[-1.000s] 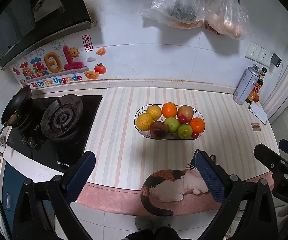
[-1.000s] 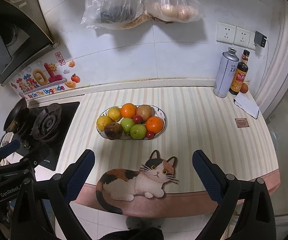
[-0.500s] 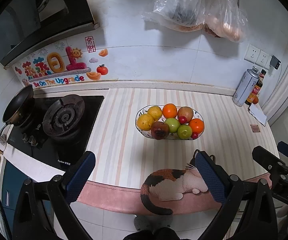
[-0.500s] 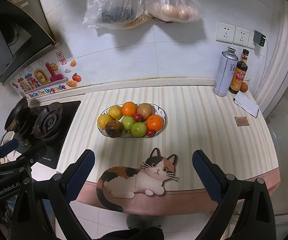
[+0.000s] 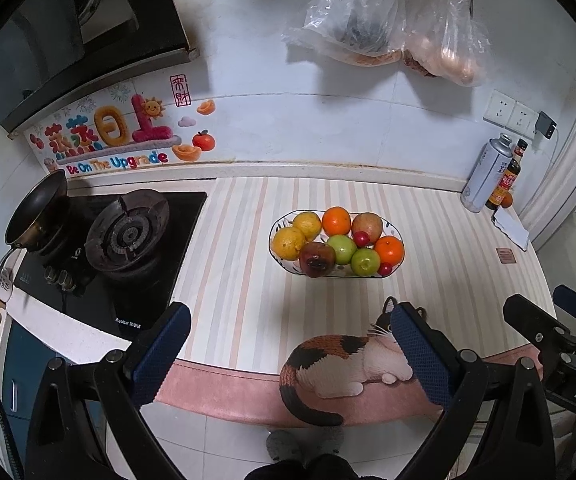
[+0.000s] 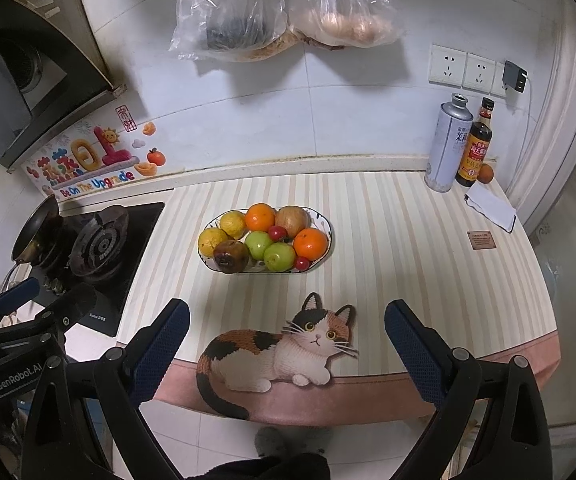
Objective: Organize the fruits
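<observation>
While both tools hang above the front edge of the table (image 6: 427, 240), the left hand-held gripper (image 5: 289, 344) is spread wide and holds nothing, and the right hand-held gripper (image 6: 288, 340) is spread wide and empty too. The fruit bowl (image 6: 325, 250) stands in the middle of the striped table, well apart from both. It contains two oranges (image 6: 309, 243), two green apples (image 6: 279, 257), yellow citrus fruits (image 6: 212, 241), a brownish apple (image 6: 292, 219), a dark bruised fruit (image 6: 230, 256) and small red fruits. A cat picture (image 6: 284, 356) lies at the front edge, near the bowl. A gas stove (image 5: 128, 236) is at the left.
</observation>
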A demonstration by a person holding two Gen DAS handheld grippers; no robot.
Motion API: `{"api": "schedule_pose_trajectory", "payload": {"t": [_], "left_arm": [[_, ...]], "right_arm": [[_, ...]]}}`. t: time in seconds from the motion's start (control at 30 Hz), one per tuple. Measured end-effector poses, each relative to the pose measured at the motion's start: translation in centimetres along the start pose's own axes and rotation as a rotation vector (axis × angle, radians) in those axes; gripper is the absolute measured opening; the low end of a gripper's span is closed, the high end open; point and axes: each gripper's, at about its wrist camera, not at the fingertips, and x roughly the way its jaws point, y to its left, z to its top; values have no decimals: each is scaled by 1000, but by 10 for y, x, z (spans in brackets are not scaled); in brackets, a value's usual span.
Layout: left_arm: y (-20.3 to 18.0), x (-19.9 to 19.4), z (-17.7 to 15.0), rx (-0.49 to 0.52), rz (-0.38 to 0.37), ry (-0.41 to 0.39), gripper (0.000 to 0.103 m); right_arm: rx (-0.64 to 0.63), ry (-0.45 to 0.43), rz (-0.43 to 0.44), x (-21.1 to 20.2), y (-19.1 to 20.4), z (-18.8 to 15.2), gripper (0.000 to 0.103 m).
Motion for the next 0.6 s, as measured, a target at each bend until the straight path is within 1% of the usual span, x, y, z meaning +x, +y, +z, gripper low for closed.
{"api": "schedule_pose_trajectory", "payload": {"t": [0.6], "left_arm": [[0,-8,-6,-1,-1,-9,103]], "right_arm": [[3,-1,2,-8,2,-7,100]]}}
